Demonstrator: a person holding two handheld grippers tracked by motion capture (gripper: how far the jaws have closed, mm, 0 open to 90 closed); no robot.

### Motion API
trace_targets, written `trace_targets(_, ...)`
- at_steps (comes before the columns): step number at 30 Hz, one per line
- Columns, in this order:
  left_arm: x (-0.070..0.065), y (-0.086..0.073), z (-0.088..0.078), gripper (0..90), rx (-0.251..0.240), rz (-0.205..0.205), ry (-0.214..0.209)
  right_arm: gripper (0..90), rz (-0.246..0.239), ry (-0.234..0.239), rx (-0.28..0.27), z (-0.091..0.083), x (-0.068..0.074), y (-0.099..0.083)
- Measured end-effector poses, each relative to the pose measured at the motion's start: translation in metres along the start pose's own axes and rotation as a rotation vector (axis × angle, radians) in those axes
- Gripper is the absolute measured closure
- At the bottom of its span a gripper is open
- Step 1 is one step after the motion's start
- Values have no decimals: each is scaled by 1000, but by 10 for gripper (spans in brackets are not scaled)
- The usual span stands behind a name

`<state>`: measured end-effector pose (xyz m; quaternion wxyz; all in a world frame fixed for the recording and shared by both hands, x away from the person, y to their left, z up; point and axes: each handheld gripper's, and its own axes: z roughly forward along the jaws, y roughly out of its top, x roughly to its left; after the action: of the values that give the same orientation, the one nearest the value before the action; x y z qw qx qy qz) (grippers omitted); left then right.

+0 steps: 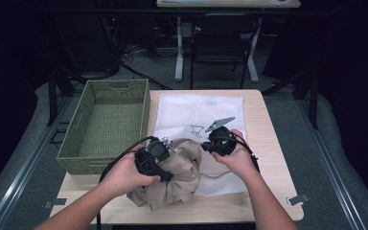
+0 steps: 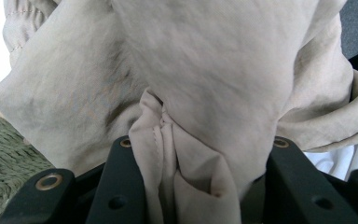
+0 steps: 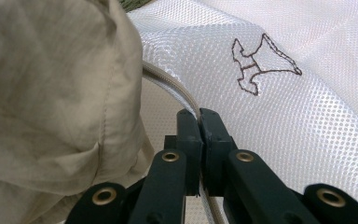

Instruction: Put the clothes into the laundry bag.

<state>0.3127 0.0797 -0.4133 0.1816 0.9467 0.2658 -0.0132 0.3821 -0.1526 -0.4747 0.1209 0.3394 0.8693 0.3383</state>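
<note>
I'm counting one crumpled beige garment (image 1: 175, 175), one white mesh bag (image 1: 199, 115), one green basket (image 1: 106, 125) on the tabletop (image 1: 268, 143). Left gripper (image 2: 198, 175) jaws are pinching the garment; right gripper (image 3: 199, 116) jaws are clamping the bag's rim.

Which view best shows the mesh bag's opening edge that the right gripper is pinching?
The right gripper view: its jaws stand shut on the mesh bag's rim, beside the beige garment. The high view shows the white mesh bag flat on the table, the rim hidden behind the hand. The left gripper view catches just a white corner.
</note>
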Motion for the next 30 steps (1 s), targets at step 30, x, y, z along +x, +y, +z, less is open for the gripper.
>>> trace_targets(30, -7, 10, 10, 659, 7, 33, -12, 880, 125, 50, 47, -7, -17, 25)
